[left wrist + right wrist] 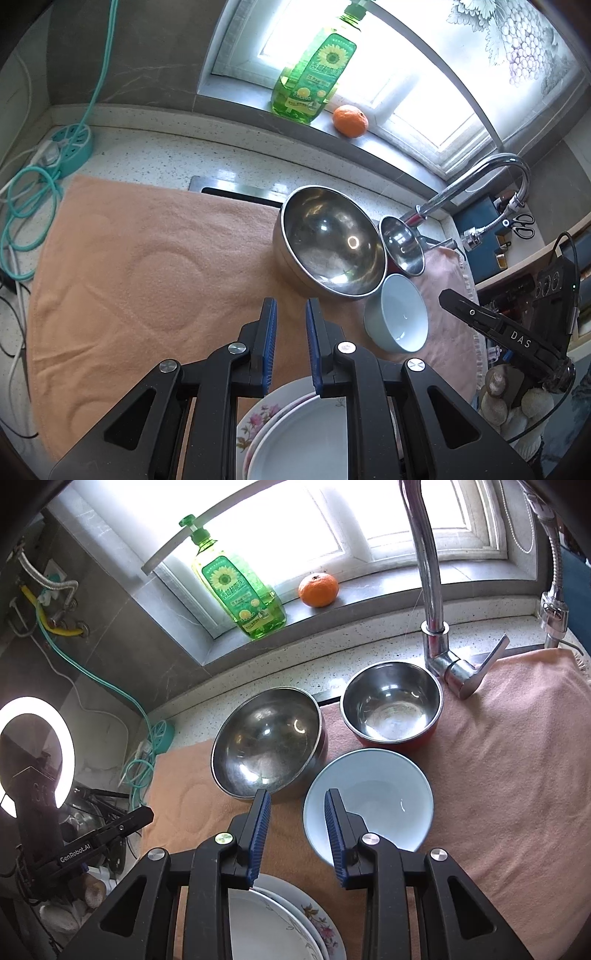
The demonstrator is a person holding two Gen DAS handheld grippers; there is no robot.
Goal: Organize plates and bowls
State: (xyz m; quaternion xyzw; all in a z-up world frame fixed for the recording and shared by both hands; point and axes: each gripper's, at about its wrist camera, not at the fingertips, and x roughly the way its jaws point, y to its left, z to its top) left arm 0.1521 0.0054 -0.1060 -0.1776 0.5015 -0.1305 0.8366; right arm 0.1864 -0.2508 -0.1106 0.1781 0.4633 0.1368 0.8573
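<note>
Steel bowl, large [267, 744]: upright on the orange towel [140, 266] that covers the desk, just left of the white bowl.
Steel bowl, small [392, 703]: red-sided, behind the white bowl, near the tap [434, 590].
White bowl [369, 801]: upright on the towel, close beside the large steel bowl.
Plates [295, 435]: stacked at the near edge, a plain white one on a flowered one.
Left hand-held gripper [291, 345]: jaws parted with a narrow gap, holding nothing, above the plates.
Right hand-held gripper [296, 834]: jaws apart and empty, one finger over the white bowl's rim.
Windowsill: green soap bottle [238, 590] with an orange [318, 589] beside it.
</note>
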